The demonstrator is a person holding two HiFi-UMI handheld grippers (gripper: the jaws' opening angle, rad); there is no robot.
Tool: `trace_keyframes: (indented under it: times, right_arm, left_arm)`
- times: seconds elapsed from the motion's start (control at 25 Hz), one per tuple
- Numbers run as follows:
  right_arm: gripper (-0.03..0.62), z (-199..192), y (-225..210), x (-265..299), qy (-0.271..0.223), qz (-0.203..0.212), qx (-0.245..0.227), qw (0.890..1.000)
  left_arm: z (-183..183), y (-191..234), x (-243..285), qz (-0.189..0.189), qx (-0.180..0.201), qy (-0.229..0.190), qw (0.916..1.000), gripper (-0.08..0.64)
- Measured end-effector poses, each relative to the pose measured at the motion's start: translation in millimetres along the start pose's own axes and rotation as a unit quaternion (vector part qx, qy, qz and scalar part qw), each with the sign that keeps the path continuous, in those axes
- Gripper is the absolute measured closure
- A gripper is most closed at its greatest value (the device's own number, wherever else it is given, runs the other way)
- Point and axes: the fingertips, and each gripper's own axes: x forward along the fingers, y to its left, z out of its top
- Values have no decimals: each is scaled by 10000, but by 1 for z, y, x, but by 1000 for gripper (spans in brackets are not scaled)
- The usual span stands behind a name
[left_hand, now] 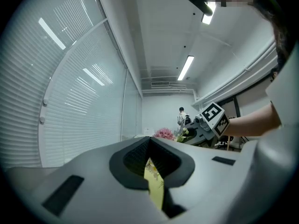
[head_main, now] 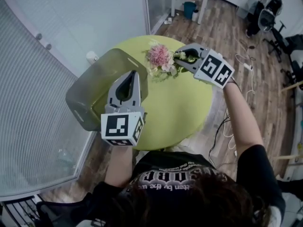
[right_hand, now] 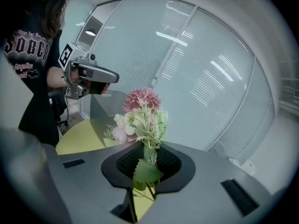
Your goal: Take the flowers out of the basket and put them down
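One bunch of flowers (head_main: 160, 56), blooms outward, sits pinched by its stems in the right gripper (head_main: 184, 58).

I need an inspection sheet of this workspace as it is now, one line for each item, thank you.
Surface: round yellow-green table, bare apart from the job's things.
Job's things: basket at the table's left side, no flowers seen inside; flowers outside it, over the table.
Clutter: nothing seen.
Tools: left tool shut, empty, above the basket; right tool shut on the flowers' stems.
Cables: loose cables on the floor right of the table.
Surroundings: glass wall with blinds, wooden floor, office chair far right.
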Motion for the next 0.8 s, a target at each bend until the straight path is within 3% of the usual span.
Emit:
trace_keyframes:
  times: [0.4,0.8]
  right_arm:
    - [520,-89,36,-13,362,-182,705,9967]
    - [517,-150,82,19,593,-202,1514,9865]
  left_arm:
    - [-22,-27,14,-342,-51,89,9994,560]
    - [-34,-31,17,-466,-156,145,9987,559]
